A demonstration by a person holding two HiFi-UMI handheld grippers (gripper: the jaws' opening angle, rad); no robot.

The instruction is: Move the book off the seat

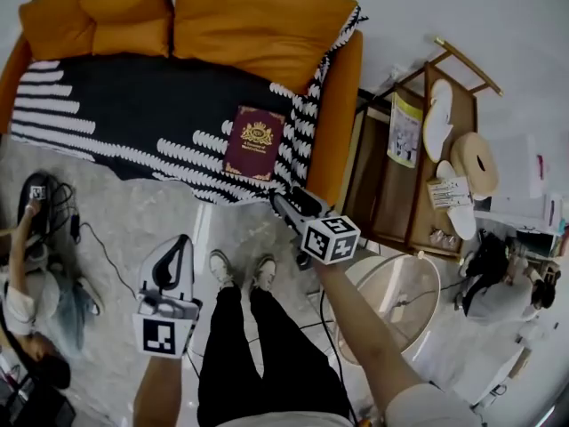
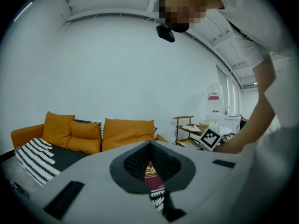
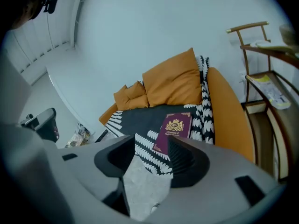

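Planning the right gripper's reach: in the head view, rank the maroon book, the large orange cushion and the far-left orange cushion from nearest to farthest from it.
From the right gripper:
1. maroon book, lying just ahead of it.
2. large orange cushion, behind the book, at the back.
3. far-left orange cushion, at the back, farthest left.

Book (image 1: 254, 142): slim, closed, maroon cover with a gold crest, gold border and a line of small gold lettering. It lies flat and face up on the seat (image 1: 116, 96), a little skewed to its front edge.

Position: just ahead of the right gripper (image 1: 283, 205), in line with the gap between its jaws, not touching. Well ahead and to the right of the left gripper (image 1: 180, 241).

Seat: orange sofa with orange back cushions, covered by a black throw with white ribbed stripes. The book rests on the throw at the end nearest the right claw, beside the orange arm.
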